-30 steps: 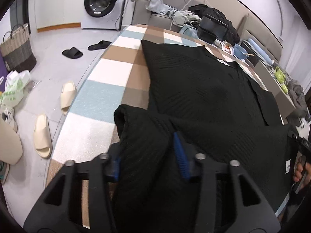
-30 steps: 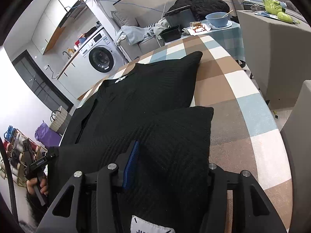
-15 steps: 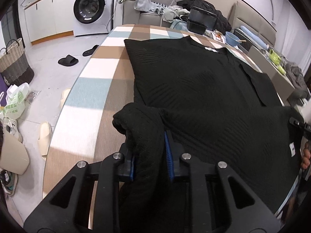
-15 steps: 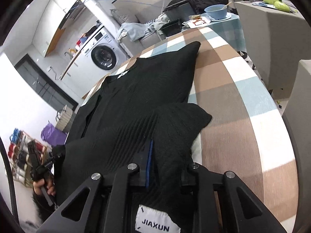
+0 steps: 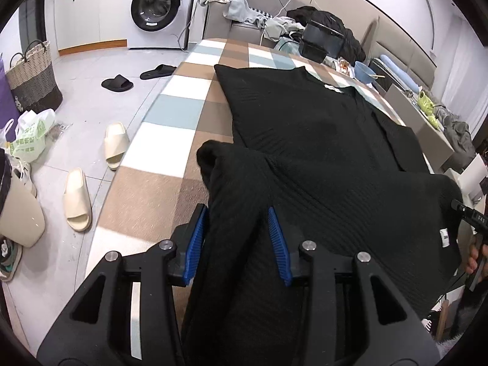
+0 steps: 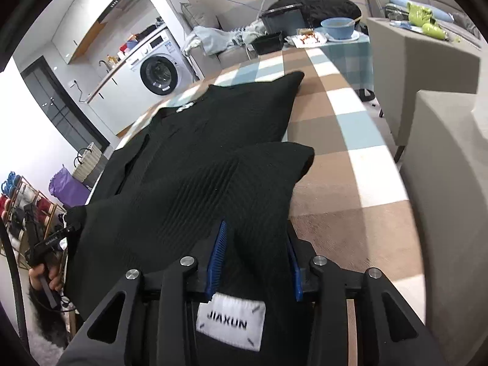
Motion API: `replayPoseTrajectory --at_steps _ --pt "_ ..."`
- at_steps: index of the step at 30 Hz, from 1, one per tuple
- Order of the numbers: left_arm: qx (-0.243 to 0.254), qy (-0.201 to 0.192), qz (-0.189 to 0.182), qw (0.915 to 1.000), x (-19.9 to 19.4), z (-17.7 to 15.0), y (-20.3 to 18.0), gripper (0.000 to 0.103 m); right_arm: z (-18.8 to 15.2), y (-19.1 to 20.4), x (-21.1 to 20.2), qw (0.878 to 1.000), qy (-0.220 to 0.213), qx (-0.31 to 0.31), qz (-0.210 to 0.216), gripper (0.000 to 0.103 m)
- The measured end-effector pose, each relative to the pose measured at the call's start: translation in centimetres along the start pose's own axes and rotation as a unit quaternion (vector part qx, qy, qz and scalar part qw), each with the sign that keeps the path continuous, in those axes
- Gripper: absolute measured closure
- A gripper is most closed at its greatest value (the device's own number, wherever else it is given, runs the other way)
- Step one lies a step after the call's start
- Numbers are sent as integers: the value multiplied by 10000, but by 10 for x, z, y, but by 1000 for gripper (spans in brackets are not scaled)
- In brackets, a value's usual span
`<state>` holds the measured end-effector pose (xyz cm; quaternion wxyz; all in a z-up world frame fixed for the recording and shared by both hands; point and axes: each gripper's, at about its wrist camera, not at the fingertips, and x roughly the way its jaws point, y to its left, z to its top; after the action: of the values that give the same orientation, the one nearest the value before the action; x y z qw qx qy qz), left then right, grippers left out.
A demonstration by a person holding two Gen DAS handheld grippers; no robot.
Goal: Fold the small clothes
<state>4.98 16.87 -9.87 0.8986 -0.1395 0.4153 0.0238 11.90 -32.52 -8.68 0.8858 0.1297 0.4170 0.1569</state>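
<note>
A black ribbed knit garment point(image 5: 320, 140) lies spread on the checked table point(image 5: 170, 113), its near hem folded up over its body. It also shows in the right wrist view point(image 6: 213, 140), with a white JIAXUN label point(image 6: 231, 324). My left gripper point(image 5: 238, 238) has its blue pads apart, with the left hem corner lying loosely between them. My right gripper point(image 6: 254, 259) likewise has its pads apart around the right hem corner. The table under the fold is hidden.
Past the table's left edge, slippers point(image 5: 114, 145) and a woven basket point(image 5: 33, 79) sit on the floor, by a washing machine point(image 5: 158, 9). A blue bowl point(image 6: 338, 27) and black bins point(image 6: 268, 42) stand at the far end. Grey furniture point(image 6: 427, 70) stands close on the right.
Both grippers were shut tight on the hem corners half a second ago; now both have opened and the cloth lies slack between the pads.
</note>
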Motion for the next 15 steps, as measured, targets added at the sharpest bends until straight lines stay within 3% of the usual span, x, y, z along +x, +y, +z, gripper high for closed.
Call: replayPoseTrajectory --at_steps 7,12,15 --pt "333 -47 -259 9991 -30 -16 -20 66 -6 13 -22 9988 -260 -334 235 65" --pt "706 122 -189 9972 -32 -26 -42 66 -11 22 -21 9975 -254 -583 318 64" --pt "680 86 91 9976 -28 -30 -41 67 -14 18 -15 9977 -250 -554 313 64"
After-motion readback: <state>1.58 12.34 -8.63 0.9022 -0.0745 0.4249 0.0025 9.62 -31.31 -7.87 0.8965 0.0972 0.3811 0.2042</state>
